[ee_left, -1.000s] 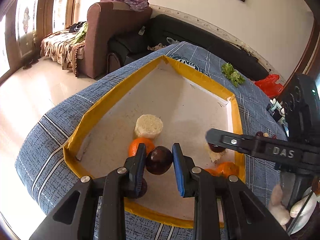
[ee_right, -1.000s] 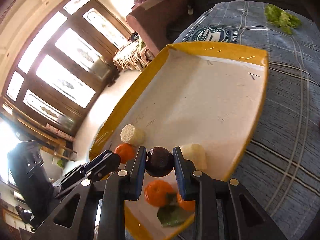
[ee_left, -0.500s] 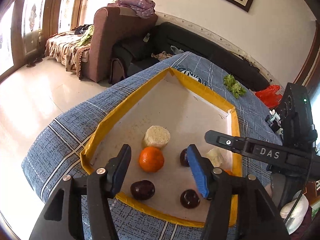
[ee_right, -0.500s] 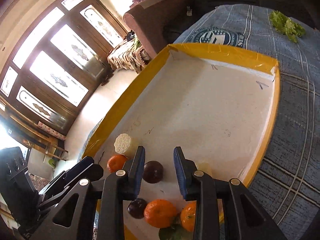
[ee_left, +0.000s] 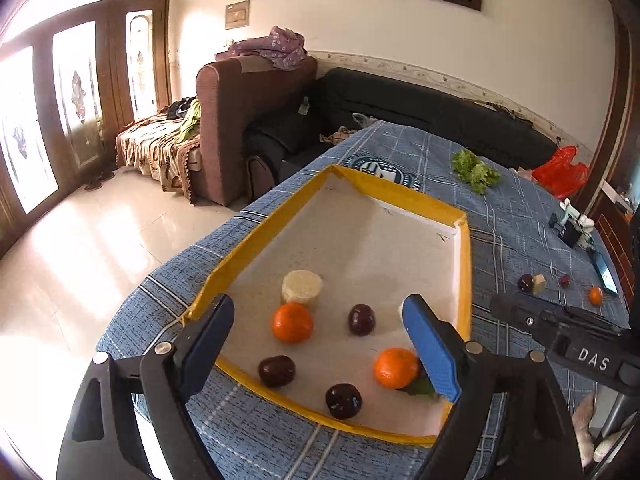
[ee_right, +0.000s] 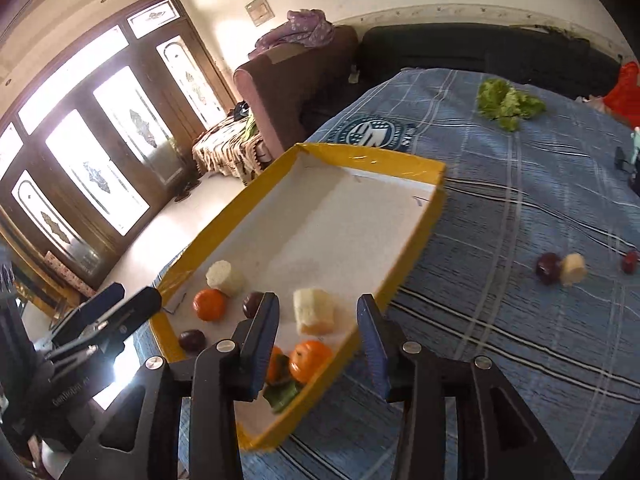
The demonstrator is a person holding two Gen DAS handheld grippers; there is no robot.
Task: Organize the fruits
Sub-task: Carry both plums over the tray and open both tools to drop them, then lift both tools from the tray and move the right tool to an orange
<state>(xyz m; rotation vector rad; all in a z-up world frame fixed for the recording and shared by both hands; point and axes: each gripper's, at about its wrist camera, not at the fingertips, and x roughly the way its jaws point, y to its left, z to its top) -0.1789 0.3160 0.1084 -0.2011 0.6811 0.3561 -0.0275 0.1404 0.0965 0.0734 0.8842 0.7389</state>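
Note:
A yellow-rimmed white tray (ee_left: 276,216) (ee_right: 424,236) lies on the blue cloth. In it are two oranges (ee_left: 292,322) (ee_left: 396,367), three dark plums (ee_left: 361,319) (ee_left: 276,370) (ee_left: 343,401) and a pale round slice (ee_left: 301,287). A pale chunk (ee_right: 314,311) also shows in the right wrist view. My left gripper (ee_left: 320,344) is open and empty above the tray's near end. My right gripper (ee_right: 318,340) is open and empty over the tray's near right rim. A plum (ee_right: 548,267), a pale piece (ee_right: 573,269) and a small red fruit (ee_right: 630,261) lie on the cloth to the right.
Green lettuce (ee_left: 476,170) (ee_right: 508,104) lies at the far end of the table. A small orange (ee_left: 595,295), a phone (ee_left: 604,270) and small items sit at the right edge. A brown sofa (ee_left: 248,120) stands beyond the table; the floor drops away to the left.
Both grippers opened and let go of their plums, which now lie in the tray. Both have pulled back and up from the tray; the right one has swung to the right.

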